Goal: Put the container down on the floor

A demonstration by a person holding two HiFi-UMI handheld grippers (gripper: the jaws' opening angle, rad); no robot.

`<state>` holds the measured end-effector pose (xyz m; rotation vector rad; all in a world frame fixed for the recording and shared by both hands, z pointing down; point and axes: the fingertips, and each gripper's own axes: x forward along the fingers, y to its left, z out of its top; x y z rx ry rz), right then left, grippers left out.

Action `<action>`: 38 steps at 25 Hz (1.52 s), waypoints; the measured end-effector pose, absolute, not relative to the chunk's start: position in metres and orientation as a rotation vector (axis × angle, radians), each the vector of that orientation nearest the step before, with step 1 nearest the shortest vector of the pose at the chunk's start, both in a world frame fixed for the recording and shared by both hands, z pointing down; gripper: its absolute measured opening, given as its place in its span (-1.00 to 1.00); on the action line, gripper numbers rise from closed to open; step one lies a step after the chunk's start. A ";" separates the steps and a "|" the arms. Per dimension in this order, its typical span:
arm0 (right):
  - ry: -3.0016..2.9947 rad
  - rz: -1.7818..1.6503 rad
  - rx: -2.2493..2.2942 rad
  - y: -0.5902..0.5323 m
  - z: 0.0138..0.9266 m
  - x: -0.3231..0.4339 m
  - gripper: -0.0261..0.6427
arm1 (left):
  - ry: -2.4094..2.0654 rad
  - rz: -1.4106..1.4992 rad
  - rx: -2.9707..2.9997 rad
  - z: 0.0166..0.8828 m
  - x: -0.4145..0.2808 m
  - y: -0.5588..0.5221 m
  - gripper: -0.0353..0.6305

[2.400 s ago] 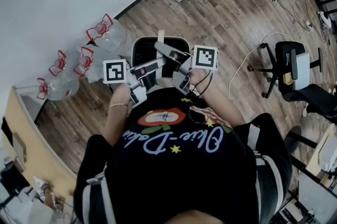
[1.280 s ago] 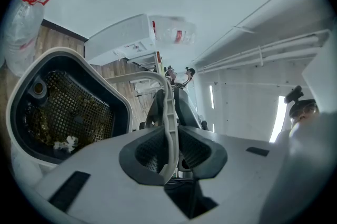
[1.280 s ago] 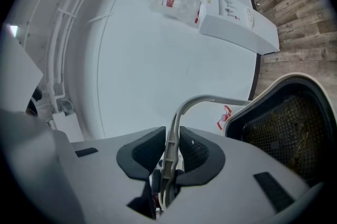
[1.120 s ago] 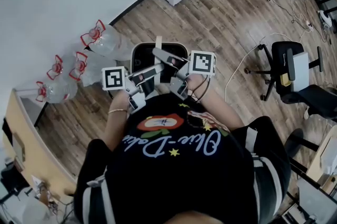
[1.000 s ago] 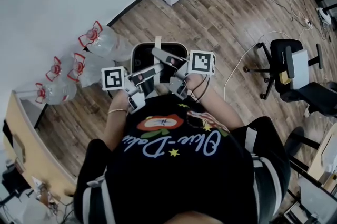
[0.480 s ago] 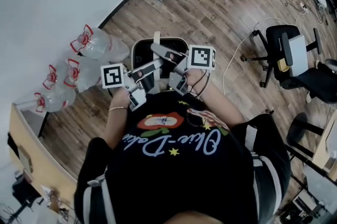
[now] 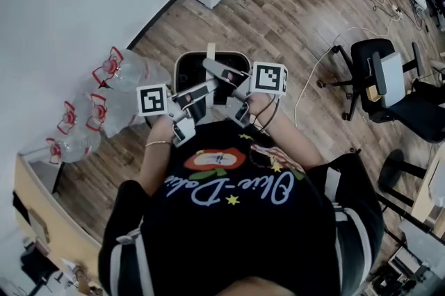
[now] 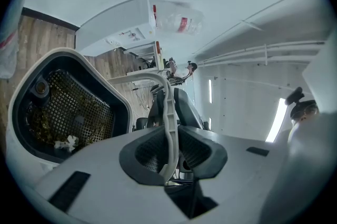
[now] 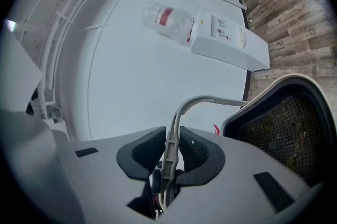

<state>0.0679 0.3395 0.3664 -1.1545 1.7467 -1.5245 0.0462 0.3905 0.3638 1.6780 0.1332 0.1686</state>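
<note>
Grippers share the load: the left gripper (image 8: 169, 152) and right gripper (image 9: 169, 153) each pinch the thin white handle (image 8: 167, 107) of the container (image 7: 179, 69), pads pressed on it from both sides, apparently to keep it level. The container, its mesh basket (image 8: 73, 112) showing, hangs before the person's chest over the wooden floor (image 7: 292, 3), near its wall edge beside water bottles (image 7: 115, 69), seemingly not yet set down.

Wooden floor (image 7: 278, 3), apparently empty jugs (image 7: 125, 72), office chair (image 7: 379, 76)
</note>
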 end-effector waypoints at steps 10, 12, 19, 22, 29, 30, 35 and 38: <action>1.737 -1.527 -1.179 0.276 0.369 0.070 -0.71 | 0.155 0.169 1.664 0.365 0.048 0.327 -0.68; 1.730 -1.532 -1.183 0.265 0.369 0.069 -0.71 | 0.155 0.175 1.658 0.366 0.047 0.317 -0.68; 1.711 -1.552 -1.202 0.234 0.370 0.066 -0.71 | 0.171 0.187 1.637 0.366 0.044 0.286 -0.69; 1.713 -1.556 -1.212 0.222 0.370 0.063 -0.71 | 0.180 0.179 1.637 0.366 0.040 0.274 -0.68; 1.696 -1.566 -1.237 0.192 0.371 0.053 -0.71 | 0.204 0.172 1.618 0.365 0.031 0.244 -0.69; 1.692 -1.566 -1.244 0.186 0.372 0.052 -0.71 | 0.206 0.172 1.614 0.366 0.030 0.238 -0.68; 1.690 -1.565 -1.272 0.155 0.374 0.047 -0.71 | 0.232 0.167 1.621 0.370 0.024 0.205 -0.69; 1.683 -1.565 -1.277 0.146 0.374 0.045 -0.71 | 0.230 0.174 1.626 0.371 0.021 0.197 -0.69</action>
